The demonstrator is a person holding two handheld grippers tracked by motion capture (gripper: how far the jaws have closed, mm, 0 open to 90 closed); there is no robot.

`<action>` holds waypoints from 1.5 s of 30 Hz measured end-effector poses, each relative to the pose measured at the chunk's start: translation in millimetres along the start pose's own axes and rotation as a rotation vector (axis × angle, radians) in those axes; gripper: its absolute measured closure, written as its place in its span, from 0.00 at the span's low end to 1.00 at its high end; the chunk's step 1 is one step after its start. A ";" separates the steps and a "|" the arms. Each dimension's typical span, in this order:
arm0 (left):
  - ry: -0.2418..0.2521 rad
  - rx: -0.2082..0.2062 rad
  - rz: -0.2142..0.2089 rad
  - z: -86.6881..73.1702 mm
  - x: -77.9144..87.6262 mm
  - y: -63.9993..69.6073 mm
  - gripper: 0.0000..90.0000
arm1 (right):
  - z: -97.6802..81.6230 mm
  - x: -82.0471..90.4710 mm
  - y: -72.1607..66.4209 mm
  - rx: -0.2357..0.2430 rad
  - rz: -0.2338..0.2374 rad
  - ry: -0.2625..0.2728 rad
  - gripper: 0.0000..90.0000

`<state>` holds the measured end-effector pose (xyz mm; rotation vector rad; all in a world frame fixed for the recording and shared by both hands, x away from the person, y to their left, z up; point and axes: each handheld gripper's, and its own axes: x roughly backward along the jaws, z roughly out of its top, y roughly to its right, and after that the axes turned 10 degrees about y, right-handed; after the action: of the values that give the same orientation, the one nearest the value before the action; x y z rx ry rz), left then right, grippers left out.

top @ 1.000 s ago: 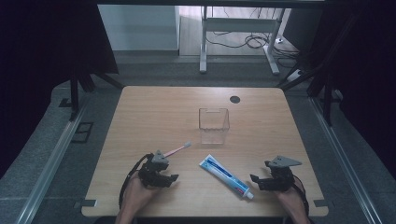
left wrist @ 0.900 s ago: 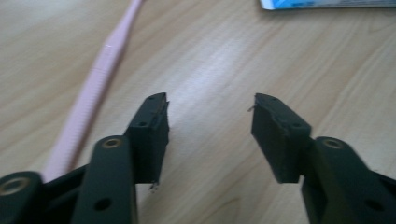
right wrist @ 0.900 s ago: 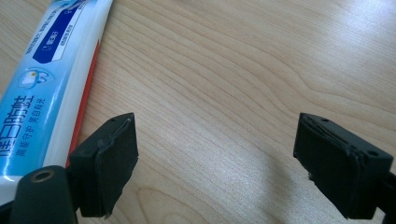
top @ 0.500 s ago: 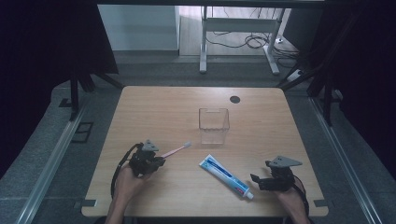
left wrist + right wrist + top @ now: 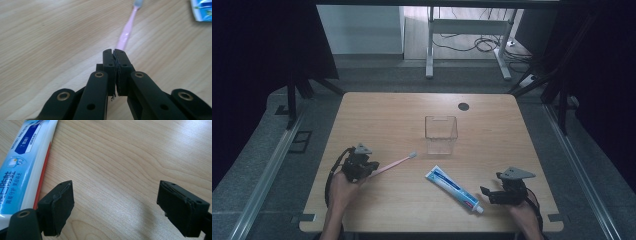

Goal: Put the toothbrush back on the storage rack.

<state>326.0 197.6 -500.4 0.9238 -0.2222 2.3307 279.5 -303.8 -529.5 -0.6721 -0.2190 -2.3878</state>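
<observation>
Left hand-held gripper (image 5: 371, 169) has just clenched on a pink toothbrush (image 5: 394, 163) handle; bristle head points up-right toward the counter's (image 5: 377, 115) far side.

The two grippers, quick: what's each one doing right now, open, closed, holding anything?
Left gripper: closed on the handle end of the pink toothbrush.
Right gripper: open, holding nothing; the toothpaste tube lies beside one jaw.

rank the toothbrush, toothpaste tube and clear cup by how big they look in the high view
1. toothpaste tube, longest and broad
2. clear cup, shorter but bulkier; it sits farther from the camera, so first place is unsure
3. toothbrush, thin, its handle end in the left claw
</observation>
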 end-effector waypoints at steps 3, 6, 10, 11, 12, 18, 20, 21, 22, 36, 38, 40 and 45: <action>0.001 0.010 0.005 -3.3 -0.6 -4.2 0.97 | -0.1 -0.2 0.0 0.002 0.000 -0.001 0.16; -0.007 0.012 -0.001 -8.2 -4.3 -8.4 0.97 | -0.2 -1.0 -0.4 0.006 0.003 -0.005 0.16; -0.024 0.002 0.009 -10.2 -9.2 -9.4 0.96 | -0.2 -1.1 -0.8 0.005 0.003 -0.009 0.17; -0.035 0.000 0.007 -11.5 -12.5 -9.7 0.96 | -0.2 -1.1 -0.8 0.005 0.003 -0.009 0.17; -0.038 -0.002 0.007 -12.1 -13.8 -9.3 0.95 | -0.1 -1.1 -0.8 0.006 0.003 -0.009 0.17; -0.048 -0.013 -0.011 -12.9 -16.6 -2.7 0.95 | -0.3 -1.3 -0.6 0.005 0.003 -0.012 0.17; -0.052 -0.017 -0.016 -12.8 -16.8 -1.4 0.95 | -0.2 -1.2 -0.6 0.005 0.003 -0.012 0.17; -0.053 -0.019 -0.017 -13.0 -17.3 0.1 0.95 | -0.2 -1.3 -0.7 0.005 0.003 -0.012 0.17; -0.059 -0.024 -0.022 -13.1 -17.6 3.1 0.95 | -0.2 -1.3 -0.7 0.006 0.003 -0.012 0.17; -0.060 -0.034 -0.060 -15.8 -13.3 22.1 0.93 | -0.4 -1.9 -0.6 0.008 0.006 -0.018 0.17; -0.063 -0.037 -0.064 -15.8 -13.6 25.5 0.92 | -0.4 -1.9 -0.6 0.008 0.007 -0.017 0.17; -0.069 -0.040 -0.073 -15.8 -15.0 29.6 0.92 | -0.5 -1.9 -0.4 0.008 0.006 -0.018 0.17; -0.079 -0.043 -0.069 -16.2 -16.3 30.7 0.92 | -0.9 -2.0 0.0 0.008 0.007 -0.020 0.17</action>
<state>307.7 171.1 -521.3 0.9880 -0.2673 2.2200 280.5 -303.0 -531.3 -0.6918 -0.2342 -2.3736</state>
